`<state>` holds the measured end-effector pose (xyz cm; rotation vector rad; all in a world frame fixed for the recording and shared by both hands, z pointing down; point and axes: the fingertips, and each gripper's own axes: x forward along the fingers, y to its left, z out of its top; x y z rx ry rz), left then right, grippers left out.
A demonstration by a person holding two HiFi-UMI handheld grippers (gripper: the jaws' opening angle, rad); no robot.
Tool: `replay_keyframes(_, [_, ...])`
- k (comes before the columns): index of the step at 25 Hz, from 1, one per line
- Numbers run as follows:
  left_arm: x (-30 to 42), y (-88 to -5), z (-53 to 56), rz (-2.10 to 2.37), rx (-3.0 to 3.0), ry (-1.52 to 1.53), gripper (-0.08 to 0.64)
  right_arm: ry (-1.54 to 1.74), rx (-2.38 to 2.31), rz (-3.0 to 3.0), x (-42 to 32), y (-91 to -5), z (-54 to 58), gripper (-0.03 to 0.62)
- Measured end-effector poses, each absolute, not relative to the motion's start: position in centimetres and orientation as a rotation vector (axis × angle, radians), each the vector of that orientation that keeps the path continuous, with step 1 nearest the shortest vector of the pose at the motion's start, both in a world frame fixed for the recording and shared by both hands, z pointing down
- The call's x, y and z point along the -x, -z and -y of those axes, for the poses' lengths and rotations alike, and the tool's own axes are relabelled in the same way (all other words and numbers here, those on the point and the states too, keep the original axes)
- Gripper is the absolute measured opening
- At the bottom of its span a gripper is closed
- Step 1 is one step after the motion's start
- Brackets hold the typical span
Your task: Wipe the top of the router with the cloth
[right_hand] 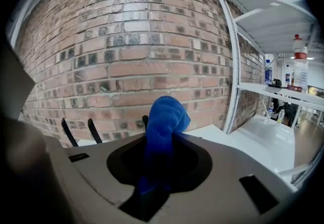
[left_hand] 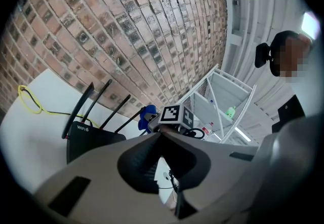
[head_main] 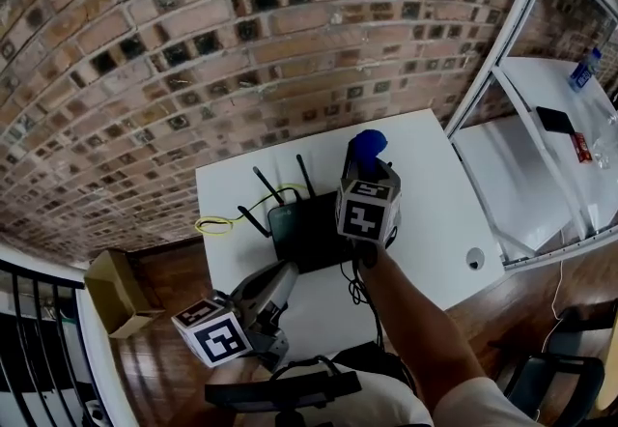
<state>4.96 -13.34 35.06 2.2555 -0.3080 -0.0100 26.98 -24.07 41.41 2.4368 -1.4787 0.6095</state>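
Router [head_main: 304,234] sits mid-table, black and flat. Its antennas [head_main: 304,176] stand up along its 12 o'clock edge, toward the brick wall [head_main: 241,48]. A yellow cable [head_main: 220,222] loops off at its 9 o'clock.

The cloth [head_main: 367,147], a blue bunch, is at the router's 2 o'clock. It pokes out of your right gripper [head_main: 366,174], whose jaws are clamped on it. Your left gripper [head_main: 280,280] hangs at the router's 7 o'clock, off the near edge of the white table [head_main: 435,184]. Its jaws are closed together with nothing between them.

Step, as I judge it: cloth in hand and being brought to the router, wipe contact not made. The bunch looks raised, beside the right edge rather than down on the top.

Next move calls for tipping the right gripper down so the bunch lands flat on the top. Then sweep toward 9 o'clock, staying short of the antennas. The left gripper may need to steady the router, which looks light enough to slide.

- Head view: the only one with the layout, showing both grippers against the router and table. It doesn't show the grip.
- Right gripper view: shows the pinch on the cloth and that you're aimed level at the wall, with antenna tips at 9 o'clock and none of the router's top in it.
- Left gripper view: shows the router's front face with a label, side-on, and the cloth beyond it. From here I can't tell whether the cloth clears the top.
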Motion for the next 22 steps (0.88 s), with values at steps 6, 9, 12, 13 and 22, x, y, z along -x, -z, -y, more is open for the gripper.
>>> replay_keyframes(6, [-3.6,-35.1,13.9,0.308,-2.245,0.025,0.018,-0.571,-2.265,1.509,-25.3,-43.8,25.4,0.107])
replay_keyframes(9, [-3.0,-35.4,14.2,0.315,-2.242,0.024,0.018,-0.507,-2.127,1.569,-24.2,-45.8,25.8,0.107])
replay_keyframes(12, [-2.5,-35.7,14.2,0.329,-2.237,0.019,0.018,-0.526,-2.041,1.598,-23.9,-48.0,25.6,0.107])
replay_keyframes(13, [-2.4,-35.8,14.2,0.333,-2.231,0.014,0.018,-0.545,-2.022,1.602,-23.9,-48.7,25.5,0.107])
replay_keyframes(22, [-1.6,-36.1,14.3,0.392,-2.228,0.023,0.018,-0.704,-1.877,1.62,-23.7,-53.5,24.9,0.107])
